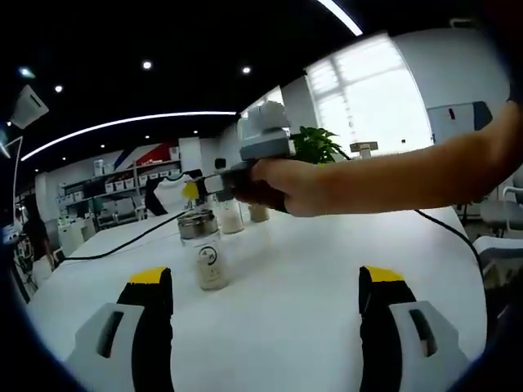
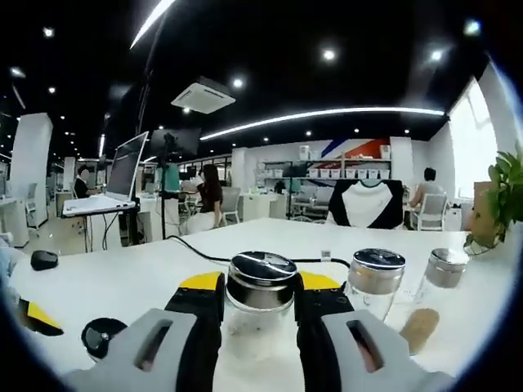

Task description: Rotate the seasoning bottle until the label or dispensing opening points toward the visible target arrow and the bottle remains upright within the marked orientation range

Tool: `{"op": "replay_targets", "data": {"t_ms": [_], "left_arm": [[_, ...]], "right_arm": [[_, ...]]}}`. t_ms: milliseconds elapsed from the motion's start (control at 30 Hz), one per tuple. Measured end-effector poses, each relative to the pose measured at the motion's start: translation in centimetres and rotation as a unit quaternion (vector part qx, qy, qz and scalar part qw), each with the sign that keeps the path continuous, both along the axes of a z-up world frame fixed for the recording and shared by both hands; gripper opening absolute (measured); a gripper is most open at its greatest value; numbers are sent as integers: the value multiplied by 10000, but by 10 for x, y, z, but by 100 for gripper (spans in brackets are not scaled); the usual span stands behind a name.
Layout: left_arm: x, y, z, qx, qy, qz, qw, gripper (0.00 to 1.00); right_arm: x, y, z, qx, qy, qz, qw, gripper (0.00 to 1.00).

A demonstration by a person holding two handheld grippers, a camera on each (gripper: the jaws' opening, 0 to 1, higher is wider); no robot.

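A small glass seasoning bottle (image 1: 211, 255) with a silver lid and a round label stands upright on the white table (image 1: 310, 314). In the left gripper view a hand brings my right gripper (image 1: 194, 198) in from the right to the bottle's top. The right gripper view shows that bottle (image 2: 261, 286) between the yellow-tipped jaws, and my right gripper (image 2: 260, 296) is shut on it just below the lid. My left gripper (image 1: 265, 282) stands open, nothing in it, a short way in front of the bottle. Its yellow tip (image 2: 34, 315) shows at the lower left.
Two more silver-lidded jars (image 2: 374, 279) (image 2: 445, 268) stand to the right of the held bottle. A black cable (image 2: 204, 253) crosses the table (image 2: 122, 286). A black round object (image 2: 102, 335), a mouse (image 2: 42, 260) and a potted plant (image 1: 315, 145) are also there.
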State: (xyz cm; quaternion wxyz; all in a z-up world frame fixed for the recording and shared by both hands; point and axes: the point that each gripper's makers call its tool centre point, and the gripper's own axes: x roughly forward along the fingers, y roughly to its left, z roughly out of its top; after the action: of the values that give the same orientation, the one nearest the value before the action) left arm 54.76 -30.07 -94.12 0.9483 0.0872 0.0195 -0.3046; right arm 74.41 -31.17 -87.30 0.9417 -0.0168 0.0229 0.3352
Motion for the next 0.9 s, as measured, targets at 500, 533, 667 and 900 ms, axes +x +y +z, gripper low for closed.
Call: {"op": "replay_targets", "data": {"t_ms": [500,533,667,900], "left_arm": [[-1,1,0,-13,-2,7,10000,98],[-1,1,0,-15,-14,2,10000,98],[-1,0,0,10,-35,-31,10000,97],[-3,-4,4,-143,-47,-166,9997,93]], "right_arm": [[-65,-9,11,-387,-419,320,9979,31],[-70,-10,13,-422,-444,322,9976,31],[-82,-15,15,-453,-473,268,9975,31],[-111,-17,14,-538,-544,429,9962,31]]}}
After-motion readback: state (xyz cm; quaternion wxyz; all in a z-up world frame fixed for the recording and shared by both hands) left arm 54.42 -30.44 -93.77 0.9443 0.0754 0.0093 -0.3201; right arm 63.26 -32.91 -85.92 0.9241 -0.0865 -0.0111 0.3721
